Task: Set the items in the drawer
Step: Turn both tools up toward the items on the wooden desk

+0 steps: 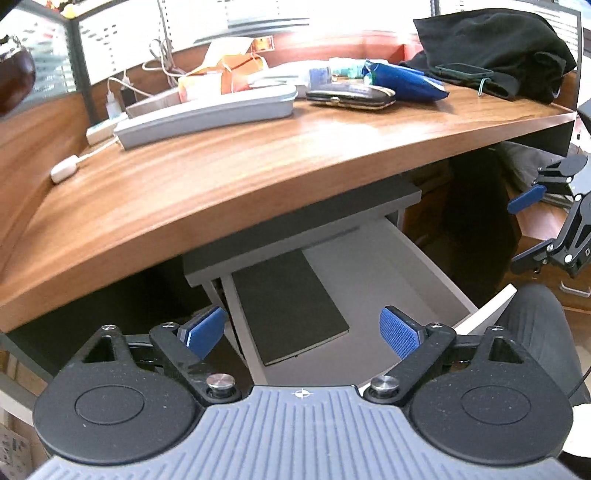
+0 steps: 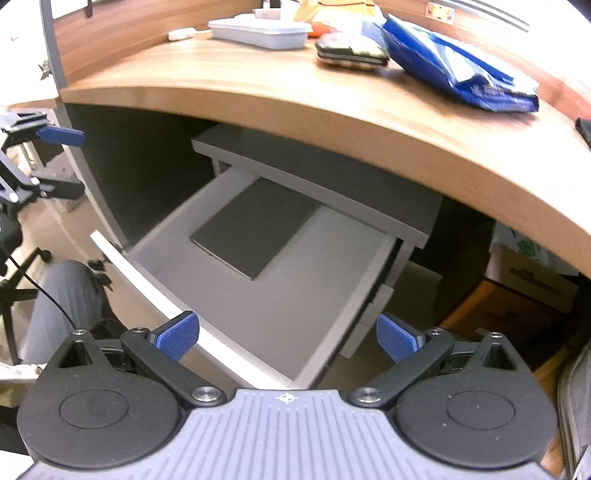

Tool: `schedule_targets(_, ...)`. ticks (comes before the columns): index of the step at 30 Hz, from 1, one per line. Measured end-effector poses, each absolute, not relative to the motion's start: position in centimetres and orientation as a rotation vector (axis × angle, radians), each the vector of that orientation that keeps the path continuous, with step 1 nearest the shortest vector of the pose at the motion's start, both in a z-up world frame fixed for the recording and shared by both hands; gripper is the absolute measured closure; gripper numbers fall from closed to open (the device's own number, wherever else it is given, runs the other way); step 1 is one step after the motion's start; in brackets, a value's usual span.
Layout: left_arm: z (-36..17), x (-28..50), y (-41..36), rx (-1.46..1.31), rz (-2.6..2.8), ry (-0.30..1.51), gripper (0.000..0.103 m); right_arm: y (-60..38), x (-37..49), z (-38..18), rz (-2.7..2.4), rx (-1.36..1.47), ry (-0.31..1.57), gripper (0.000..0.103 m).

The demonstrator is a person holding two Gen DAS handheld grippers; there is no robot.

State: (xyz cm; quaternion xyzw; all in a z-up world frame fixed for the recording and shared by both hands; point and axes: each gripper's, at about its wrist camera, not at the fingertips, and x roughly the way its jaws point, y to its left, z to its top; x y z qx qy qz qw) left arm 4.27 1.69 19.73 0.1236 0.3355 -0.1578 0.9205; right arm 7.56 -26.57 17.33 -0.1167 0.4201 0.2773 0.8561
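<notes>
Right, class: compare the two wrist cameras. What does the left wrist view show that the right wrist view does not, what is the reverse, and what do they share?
Only the left wrist view shows the black cloth bundle with a phone lying on it, and the white charger and cables at the back of the desk.

Only the right wrist view shows the cardboard boxes under the desk.

Both show the open drawer holding a dark notebook, the grey tray, the blue packet, and both grippers, left and right, open and empty.
</notes>
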Motion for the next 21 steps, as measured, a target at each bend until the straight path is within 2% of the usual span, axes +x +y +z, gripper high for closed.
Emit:
schedule_targets(12, 24.3, 4.6, 2.3, 0.232, -0.362, 0.686, 0.01, -25.5, 8.8, 24.7, 0.65, -0.234, 0.813, 0.0)
schedule_targets(18, 28.3, 6.2, 3.1, 0.219, -0.364, 0.643, 0.001, -25.1, 10.7, 28.5, 0.688, -0.237, 0.772, 0.0)
schedule_targets(21, 30.0, 7.6, 3.3, 0.258, -0.329, 0.608, 0.0, -24.8, 11.5, 29.8, 0.688, -0.268, 0.748, 0.0)
